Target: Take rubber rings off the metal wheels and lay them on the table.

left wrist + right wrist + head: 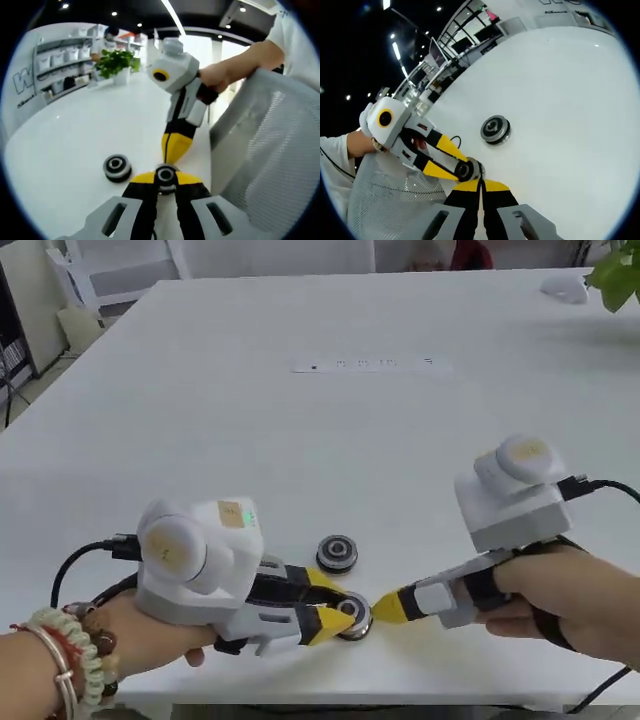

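The left tongs (340,612) sit low at the near edge of the white counter (300,440). They are closed down to the width of 1 metal wheel (355,616), which they grip between their yellow tips. In the left gripper view the wheel (166,176) sits squarely between those tips, its shiny hub facing the camera.

The right tongs (385,608) come in from the other side, held in the person's right hand (560,600). Their 2 yellow tips are pressed together with no gap that I can see. The point rests against the side of the held wheel. In the right gripper view the jaws run up as a single closed wedge to the wheel's edge (468,170). Whether they have pinched any rubber there, I cannot tell.

A second wheel (337,553) lies flat on the counter just beyond the tongs, apart from both. It has a dark rubber ring (337,568) round its rim. It shows in the left gripper view (117,167) to the left of the held wheel, and in the right gripper view (495,129) above it.

Further back on the counter lies a pale paper strip (370,364). A leafy plant (615,275) stands at the far right corner. Beaded bracelets (70,660) circle the person's left wrist.
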Demonstrator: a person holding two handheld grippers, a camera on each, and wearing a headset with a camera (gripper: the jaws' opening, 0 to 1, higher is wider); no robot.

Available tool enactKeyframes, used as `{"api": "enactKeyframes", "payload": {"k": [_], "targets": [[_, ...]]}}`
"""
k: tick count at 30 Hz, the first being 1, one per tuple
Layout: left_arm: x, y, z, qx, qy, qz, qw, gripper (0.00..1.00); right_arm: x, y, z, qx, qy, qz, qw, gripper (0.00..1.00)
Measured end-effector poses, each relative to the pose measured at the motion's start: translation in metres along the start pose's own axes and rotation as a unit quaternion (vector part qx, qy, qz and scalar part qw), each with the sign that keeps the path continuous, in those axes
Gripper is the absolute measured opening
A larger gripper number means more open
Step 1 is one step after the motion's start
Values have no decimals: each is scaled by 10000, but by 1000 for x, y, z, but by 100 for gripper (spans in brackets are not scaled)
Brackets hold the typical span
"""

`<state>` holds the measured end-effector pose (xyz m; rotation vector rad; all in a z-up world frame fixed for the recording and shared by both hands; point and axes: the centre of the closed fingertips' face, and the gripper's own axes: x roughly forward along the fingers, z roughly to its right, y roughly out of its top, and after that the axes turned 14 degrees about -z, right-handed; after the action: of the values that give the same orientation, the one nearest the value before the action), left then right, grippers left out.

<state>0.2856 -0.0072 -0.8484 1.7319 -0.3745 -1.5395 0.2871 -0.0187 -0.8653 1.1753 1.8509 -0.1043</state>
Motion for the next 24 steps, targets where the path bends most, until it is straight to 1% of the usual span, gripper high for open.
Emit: {"api": "enactKeyframes", "payload": {"k": [5,6,7,8,11,13,18,24], "targets": [[0,0,-1,-70,22,27,10000,14,-2,1,-5,120,103,90,9998,0],[0,0,-1,-91,16,35,10000,14,-5,4,-3,171,141,188,9996,0],[0,0,-1,-112,8,43,9999,14,-7,9,-8,228,328,318,9987,0],[0,0,-2,-121,19,46,9999,14,-9,7,-5,219,246,264,9991,0],[0,0,-1,-139,12,57,9999,14,-10,6,-9,175,267,271,9991,0],[0,0,-1,-149,-4,66,9999,14,-10,5,-10,128,236,251,9993,0],[0,0,-1,-159,-27,54,9999,14,-9,6,-11,87,307,257,9992,0],[0,-1,-2,-189,-23,48,9998,14,-7,6,-17,-188,245,205,9993,0]]}}
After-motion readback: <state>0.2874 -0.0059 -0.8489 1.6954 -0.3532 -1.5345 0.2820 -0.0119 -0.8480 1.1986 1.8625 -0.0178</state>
